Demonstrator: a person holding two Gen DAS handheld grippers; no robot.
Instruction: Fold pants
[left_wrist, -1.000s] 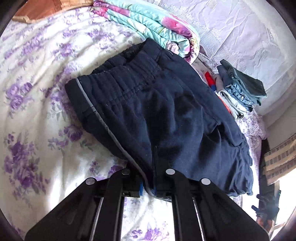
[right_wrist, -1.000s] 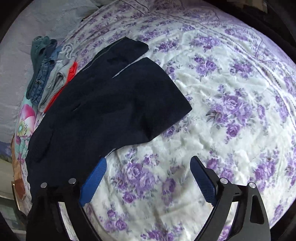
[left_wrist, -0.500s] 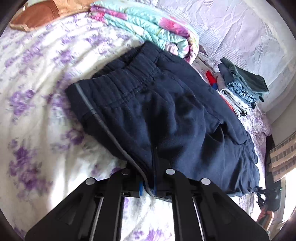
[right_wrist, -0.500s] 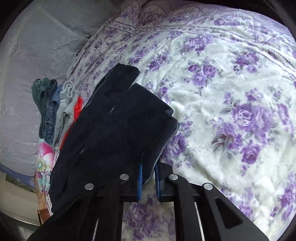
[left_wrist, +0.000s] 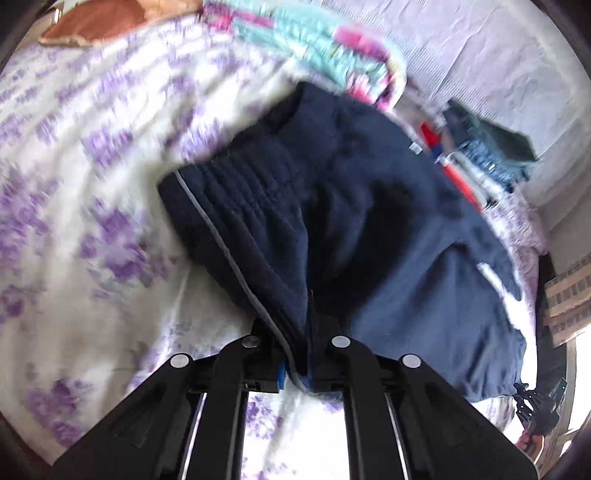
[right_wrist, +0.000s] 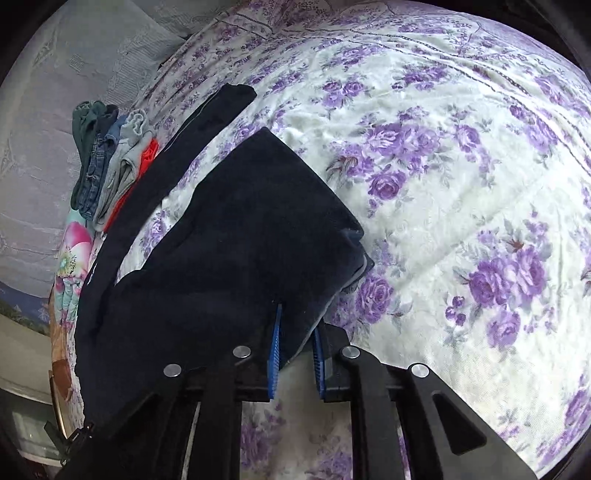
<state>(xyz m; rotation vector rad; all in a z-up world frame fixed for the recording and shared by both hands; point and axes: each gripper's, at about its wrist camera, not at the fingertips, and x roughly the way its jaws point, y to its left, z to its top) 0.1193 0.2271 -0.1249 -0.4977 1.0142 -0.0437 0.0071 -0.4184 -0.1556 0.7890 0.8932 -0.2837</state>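
Your left gripper (left_wrist: 295, 373) has its jaws nearly shut, pinching the waistband edge of the navy pants (left_wrist: 369, 229), and easing apart slightly. Your right gripper (right_wrist: 297, 354) has its jaws narrow, fabric of the pants' leg end (right_wrist: 251, 236) between the blue pads (right_wrist: 275, 347), gap widening a bit. The pants lie on the purple-flowered bed (right_wrist: 461, 184), partly lifted. Beyond the pants, a stack of folded clothes (right_wrist: 107, 162) and a floral blanket (left_wrist: 325, 48). A small white tag shows on the pants; its writing is unreadable.
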